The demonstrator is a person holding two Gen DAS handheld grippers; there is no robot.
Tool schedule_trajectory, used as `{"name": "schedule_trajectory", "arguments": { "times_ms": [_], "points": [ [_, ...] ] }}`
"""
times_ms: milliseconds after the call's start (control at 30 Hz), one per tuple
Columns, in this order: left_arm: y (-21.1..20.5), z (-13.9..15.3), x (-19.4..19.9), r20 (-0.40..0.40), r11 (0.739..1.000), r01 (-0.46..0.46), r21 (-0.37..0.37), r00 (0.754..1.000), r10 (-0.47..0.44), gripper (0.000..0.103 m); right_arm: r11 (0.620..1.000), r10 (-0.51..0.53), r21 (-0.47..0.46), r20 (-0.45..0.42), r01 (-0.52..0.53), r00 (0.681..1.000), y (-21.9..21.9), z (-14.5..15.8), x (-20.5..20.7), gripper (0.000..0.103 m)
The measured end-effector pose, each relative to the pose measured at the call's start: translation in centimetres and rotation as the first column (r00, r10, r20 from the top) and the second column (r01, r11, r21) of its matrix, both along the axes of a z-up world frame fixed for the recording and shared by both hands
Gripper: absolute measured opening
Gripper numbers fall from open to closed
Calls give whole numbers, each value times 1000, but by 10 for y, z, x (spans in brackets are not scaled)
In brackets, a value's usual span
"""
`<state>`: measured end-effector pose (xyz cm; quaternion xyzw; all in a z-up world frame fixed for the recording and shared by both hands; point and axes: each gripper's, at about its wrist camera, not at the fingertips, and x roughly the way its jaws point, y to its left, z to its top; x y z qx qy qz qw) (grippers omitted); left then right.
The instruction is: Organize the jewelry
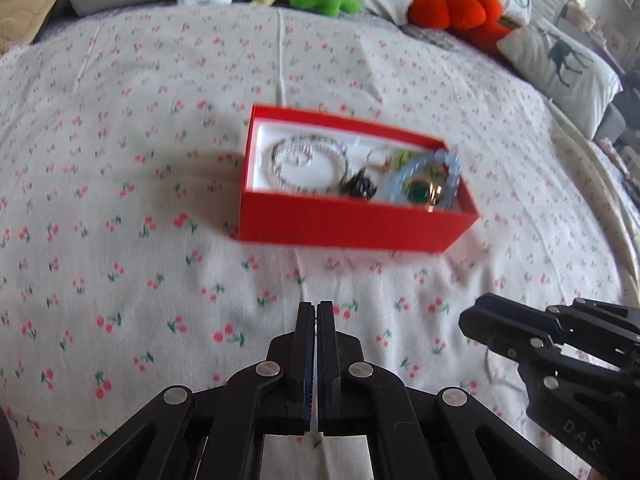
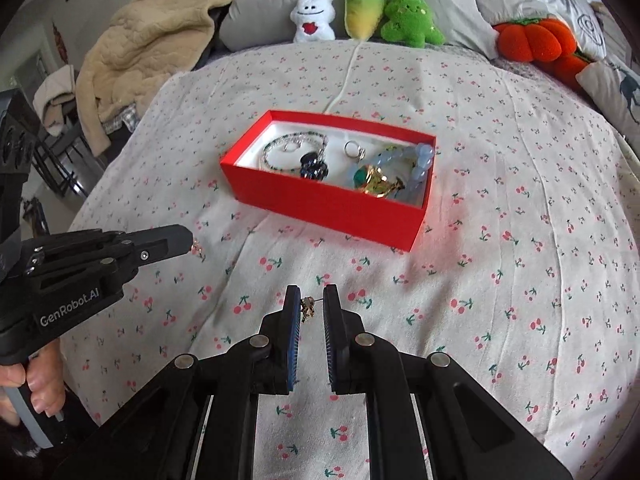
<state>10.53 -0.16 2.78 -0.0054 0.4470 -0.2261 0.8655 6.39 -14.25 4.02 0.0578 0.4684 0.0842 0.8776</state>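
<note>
Both grippers look mid-carry towards the red box (image 2: 326,200) ahead: the left gripper (image 2: 191,239) is pinched on a small earring (image 2: 197,249), the right gripper (image 2: 311,307) grips another earring (image 2: 308,309) between part-closed fingers, each needing release over the box

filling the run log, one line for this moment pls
left gripper: shut on small earring | right gripper: shut on earring | red box: open, on bed, jewelry inside

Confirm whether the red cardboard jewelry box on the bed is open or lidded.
Open. The red cardboard jewelry box has no lid on it; both wrist views look straight in at the white lining, a beaded necklace and a pale blue bracelet.
</note>
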Motion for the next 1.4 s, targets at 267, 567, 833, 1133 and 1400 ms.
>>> {"name": "schedule_trajectory", "arguments": {
  "times_ms": [267, 567, 833, 1133, 1400],
  "points": [
    [-8, 19, 22, 68, 999, -20, -40, 997, 23, 0, 996, -78, 56, 61, 75, 995, -17, 29, 32, 12],
    [-28, 3, 60, 58, 998, -30, -60, 998, 33, 0, 984, -140, 119, 44, 134, 989, -27, 33, 67, 12],
    [-38, -21, 85, 39, 998, -53, -42, 998, 55, 0, 959, -206, 197, -4, 203, 978, -41, 16, 90, 12],
    [-34, -12, 74, 62, 999, -41, -19, 997, 42, 24, 953, -215, 209, -39, 218, 976, -39, 3, 108, 12],
    [-22, -4, 63, 71, 998, -56, -27, 996, 58, 32, 960, -222, 160, -62, 229, 973, -34, -12, 124, 13]
  ]
}}
